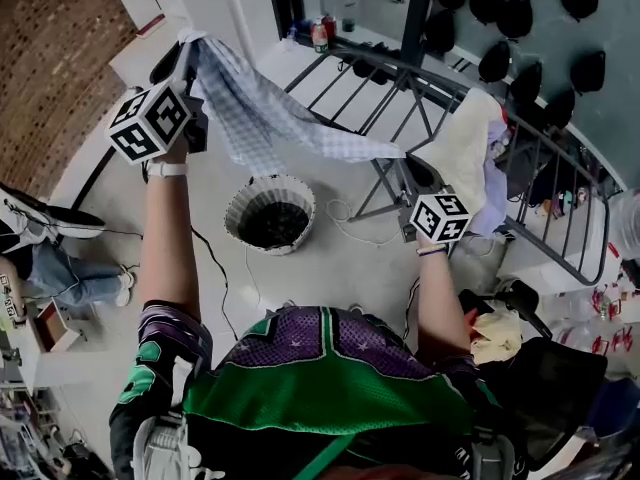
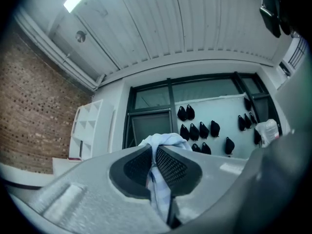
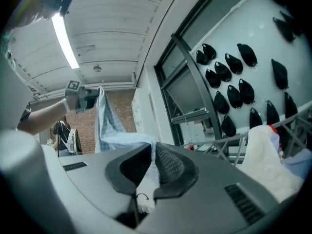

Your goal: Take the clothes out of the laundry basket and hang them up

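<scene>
A pale blue checked cloth (image 1: 270, 118) stretches between my two grippers above the floor. My left gripper (image 1: 182, 56) is raised at the upper left and is shut on one corner of it; that corner bunches between the pads (image 2: 170, 165) in the left gripper view. My right gripper (image 1: 418, 168) is lower, beside the drying rack (image 1: 400, 78), and is shut on the cloth's other end (image 3: 146, 177). The round woven laundry basket (image 1: 240, 200) stands on the floor below the cloth, its inside dark. A cream garment (image 1: 465, 143) hangs over the rack.
Drinks cans (image 1: 320, 33) stand on a ledge behind the rack. Black pouches (image 1: 500, 8) hang on the far wall. Another person's legs and sneakers (image 1: 45, 223) are at the left. A dark bag (image 1: 545, 363) and a cable (image 1: 215, 268) lie near my feet.
</scene>
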`<action>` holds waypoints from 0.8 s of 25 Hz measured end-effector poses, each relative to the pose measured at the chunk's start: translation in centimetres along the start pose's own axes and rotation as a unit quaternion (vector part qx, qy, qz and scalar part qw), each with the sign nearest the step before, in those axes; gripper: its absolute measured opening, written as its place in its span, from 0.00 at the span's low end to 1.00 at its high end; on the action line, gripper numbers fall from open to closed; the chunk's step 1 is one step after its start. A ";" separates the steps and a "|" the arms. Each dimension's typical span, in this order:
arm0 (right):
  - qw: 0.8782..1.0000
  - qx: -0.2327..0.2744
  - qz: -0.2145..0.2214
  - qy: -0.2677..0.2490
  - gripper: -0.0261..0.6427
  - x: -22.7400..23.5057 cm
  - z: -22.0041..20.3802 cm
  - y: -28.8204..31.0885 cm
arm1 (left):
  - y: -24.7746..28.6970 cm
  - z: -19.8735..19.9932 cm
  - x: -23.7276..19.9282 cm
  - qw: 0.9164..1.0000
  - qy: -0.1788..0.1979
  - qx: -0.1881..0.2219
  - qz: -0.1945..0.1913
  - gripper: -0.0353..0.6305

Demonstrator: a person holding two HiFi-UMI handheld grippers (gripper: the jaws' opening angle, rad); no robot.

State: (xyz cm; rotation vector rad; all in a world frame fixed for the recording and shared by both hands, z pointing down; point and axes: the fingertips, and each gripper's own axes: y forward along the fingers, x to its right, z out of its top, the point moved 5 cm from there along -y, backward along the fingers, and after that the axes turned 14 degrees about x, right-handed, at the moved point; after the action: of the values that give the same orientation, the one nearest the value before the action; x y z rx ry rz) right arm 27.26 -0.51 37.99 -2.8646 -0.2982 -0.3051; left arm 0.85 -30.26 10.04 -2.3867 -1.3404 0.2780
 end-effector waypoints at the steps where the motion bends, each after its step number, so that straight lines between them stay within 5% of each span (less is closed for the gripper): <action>1: 1.000 0.013 -0.002 -0.004 0.08 0.2 1.5 0.0 | -0.6 -0.7 -0.7 1.000 -0.002 -0.008 0.008 0.11; 10: 0.993 0.114 -0.017 -0.035 0.08 2.0 13.6 -0.6 | -4.4 -7.1 -3.2 0.995 -0.043 -0.068 0.059 0.12; 20: 0.985 0.163 -0.036 -0.048 0.08 6.5 20.3 -4.4 | -6.8 -13.0 2.9 0.988 -0.063 -0.136 0.026 0.12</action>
State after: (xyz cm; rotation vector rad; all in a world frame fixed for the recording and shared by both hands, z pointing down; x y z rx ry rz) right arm 36.18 10.10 21.19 -2.5530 -0.4291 -0.1163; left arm 1.75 -27.71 24.76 -2.6712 -1.4544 0.2796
